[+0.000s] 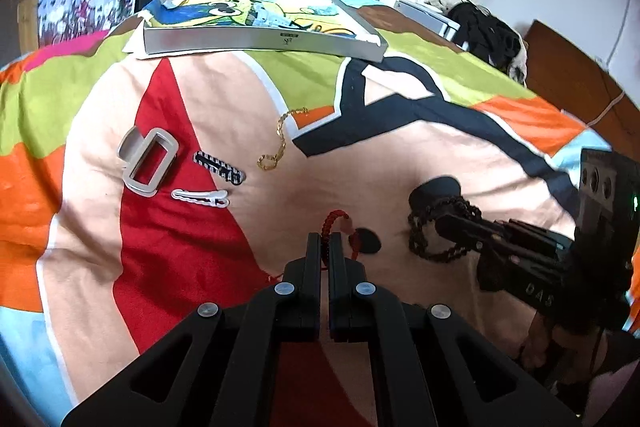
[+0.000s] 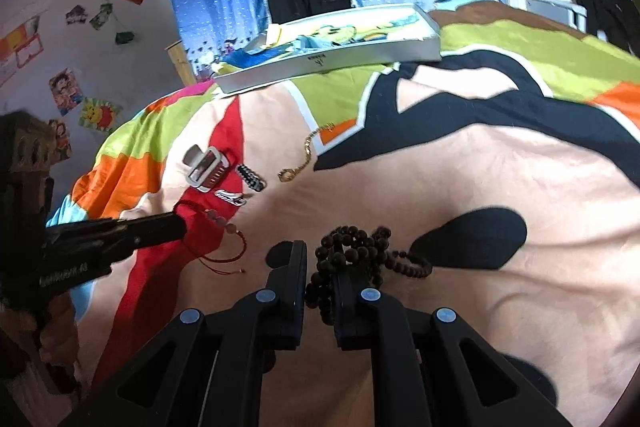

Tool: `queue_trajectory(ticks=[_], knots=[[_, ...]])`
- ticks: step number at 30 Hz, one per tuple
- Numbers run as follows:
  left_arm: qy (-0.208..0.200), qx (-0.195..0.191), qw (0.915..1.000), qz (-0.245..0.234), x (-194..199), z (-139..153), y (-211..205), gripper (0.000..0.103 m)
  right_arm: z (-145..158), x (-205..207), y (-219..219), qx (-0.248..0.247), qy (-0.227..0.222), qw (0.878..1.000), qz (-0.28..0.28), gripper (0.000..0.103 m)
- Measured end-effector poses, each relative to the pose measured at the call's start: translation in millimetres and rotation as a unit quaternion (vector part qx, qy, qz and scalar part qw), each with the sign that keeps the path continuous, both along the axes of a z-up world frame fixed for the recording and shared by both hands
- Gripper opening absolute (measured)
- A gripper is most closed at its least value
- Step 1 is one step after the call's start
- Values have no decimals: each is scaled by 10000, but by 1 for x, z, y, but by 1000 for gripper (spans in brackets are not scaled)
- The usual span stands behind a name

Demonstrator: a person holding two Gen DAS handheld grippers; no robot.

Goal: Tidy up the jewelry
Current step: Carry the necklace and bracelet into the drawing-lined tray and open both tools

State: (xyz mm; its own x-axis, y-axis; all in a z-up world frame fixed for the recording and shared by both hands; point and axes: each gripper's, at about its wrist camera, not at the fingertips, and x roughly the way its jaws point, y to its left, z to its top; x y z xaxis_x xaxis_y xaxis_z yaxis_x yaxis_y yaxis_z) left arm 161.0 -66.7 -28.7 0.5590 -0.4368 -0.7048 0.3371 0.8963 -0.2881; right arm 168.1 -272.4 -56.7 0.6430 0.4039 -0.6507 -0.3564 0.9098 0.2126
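1. In the left wrist view, the left gripper (image 1: 325, 247) is seen at the lower centre of the frame, its fingers pressed almost together on the cord of a red string bracelet (image 1: 334, 223), whose loop rises just above the fingertips.
2. In the right wrist view, the same bracelet (image 2: 224, 239) is shown at the left centre, with pale pink beads on it and its cord ends lying on the bedspread (image 2: 500, 167).
3. The right gripper (image 2: 320, 267) is seen at the lower centre of the right wrist view, closed on a strand of dark beaded bracelet (image 2: 360, 251); the rest of the beads are heaped just above the fingertips.
4. In the left wrist view, the right gripper (image 1: 444, 223) is found at the right centre, with the dark beads (image 1: 436, 235) looped around its tip.
5. A gold chain (image 1: 280, 141) is laid out at the centre of the left wrist view, well apart from both tools.
6. To its left, a grey claw clip (image 1: 147, 161), a black-and-white striped clip (image 1: 219, 167) and a white clip (image 1: 200, 197) are grouped near one another.
7. A shallow white box (image 1: 264, 41) with a cartoon lining is set at the upper centre, on the far part of the bedspread.
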Motion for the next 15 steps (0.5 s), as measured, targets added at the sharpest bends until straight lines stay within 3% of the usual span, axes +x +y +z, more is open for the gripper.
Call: queue_trajectory(ticks=[8,15], knots=[[-322,-183,9991,200,42,48,10,1,46,31,-2,-219,-174,9985,462,11],[-533,-201,9970,530,102,79,28,1,103,97,16,-391,-437,9941,909,11]])
